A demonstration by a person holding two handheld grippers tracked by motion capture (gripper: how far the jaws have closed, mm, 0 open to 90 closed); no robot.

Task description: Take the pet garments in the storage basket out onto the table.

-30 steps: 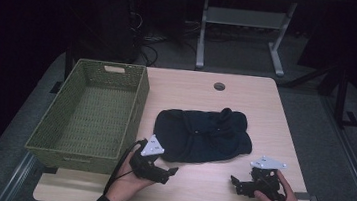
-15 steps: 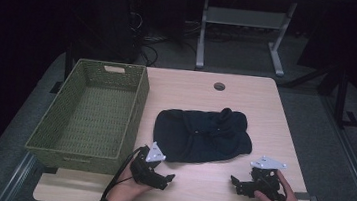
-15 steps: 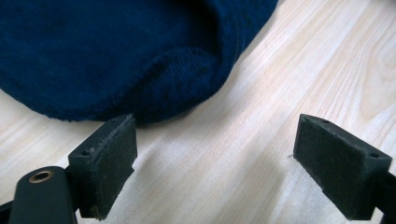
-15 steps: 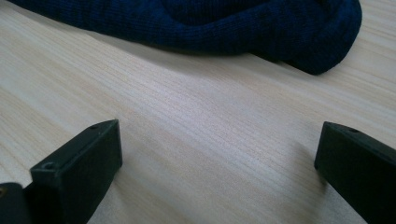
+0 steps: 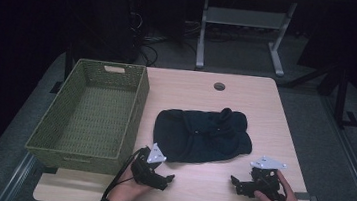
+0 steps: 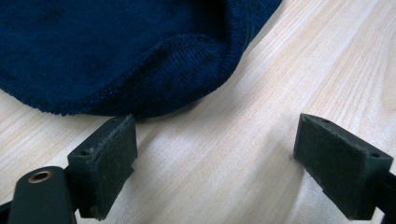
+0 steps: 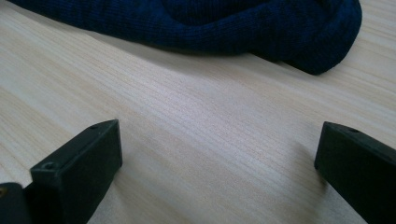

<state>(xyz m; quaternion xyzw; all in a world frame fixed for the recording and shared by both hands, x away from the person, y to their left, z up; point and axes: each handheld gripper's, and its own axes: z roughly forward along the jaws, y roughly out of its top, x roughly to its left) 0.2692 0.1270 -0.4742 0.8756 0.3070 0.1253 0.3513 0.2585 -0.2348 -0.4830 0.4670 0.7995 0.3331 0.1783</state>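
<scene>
The wooden table (image 5: 266, 105) holds a green basket (image 5: 92, 116) at nine o'clock. A dark blue knit cloth (image 5: 203, 135) lies in the middle. At six o'clock, the left gripper (image 5: 165, 179) and right gripper (image 5: 236, 182) rest with jaws spread wide.

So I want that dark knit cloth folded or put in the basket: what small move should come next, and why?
Probably ease the left gripper forward until the hem of the dark knit cloth sits between its jaws. They stand wide open with one pad almost at the hem, while the right gripper, also open, has bare table before the cloth. The green basket is empty.
</scene>
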